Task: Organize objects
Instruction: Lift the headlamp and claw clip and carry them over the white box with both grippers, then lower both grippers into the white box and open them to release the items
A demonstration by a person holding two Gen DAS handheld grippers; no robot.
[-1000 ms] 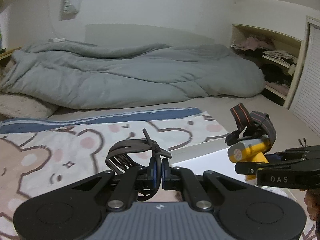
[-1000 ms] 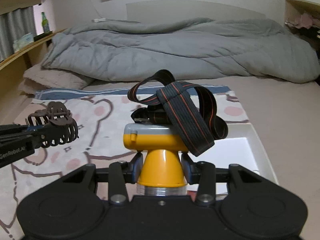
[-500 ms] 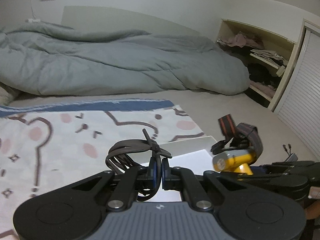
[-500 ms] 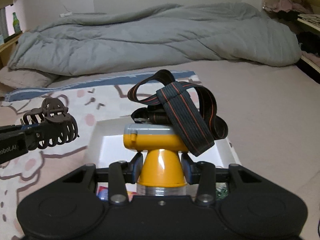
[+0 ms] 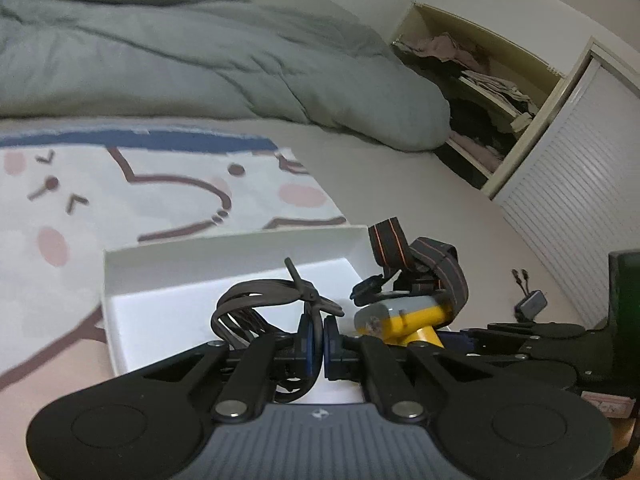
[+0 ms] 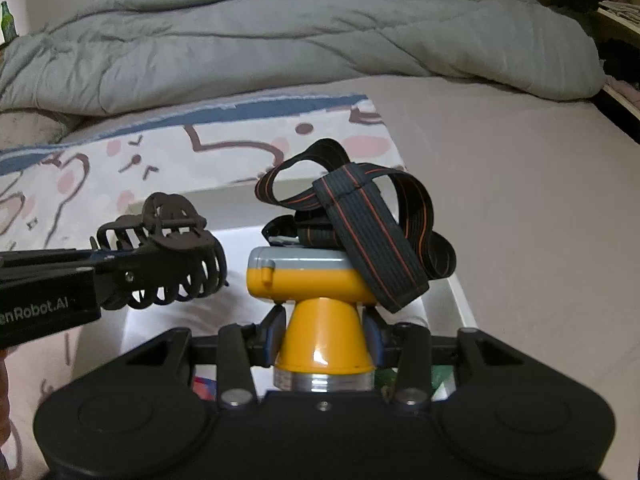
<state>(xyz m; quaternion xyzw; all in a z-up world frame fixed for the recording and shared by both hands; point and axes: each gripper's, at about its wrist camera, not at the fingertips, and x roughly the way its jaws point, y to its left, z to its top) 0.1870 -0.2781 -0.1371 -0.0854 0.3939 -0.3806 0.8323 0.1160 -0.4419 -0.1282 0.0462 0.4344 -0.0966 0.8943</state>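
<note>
Now the left gripper (image 5: pixel 316 342) is clenched on a dark brown hair claw clip (image 5: pixel 264 308), its blue-edged pads pressed almost together with the clip's thin handle pinched between them, and the clip's curved teeth stick out ahead over the open white box (image 5: pixel 168 264). Beside it, the right gripper (image 6: pixel 325 330) grasps a yellow headlamp (image 6: pixel 316 280) by its cone-shaped body, one pad on each side, with the grey-topped housing above the pads and the black elastic strap (image 6: pixel 368 224) with orange stripes looped loosely over the top. Both held things hang close together above the box, the clip to the left of the headlamp in the right wrist view. The box lies on a bed, partly on a cartoon-print blanket (image 5: pixel 120 196), with a rumpled grey duvet (image 6: pixel 320 32) farther back. Colourful items show in the box's near end under the right gripper, too hidden to name.
</note>
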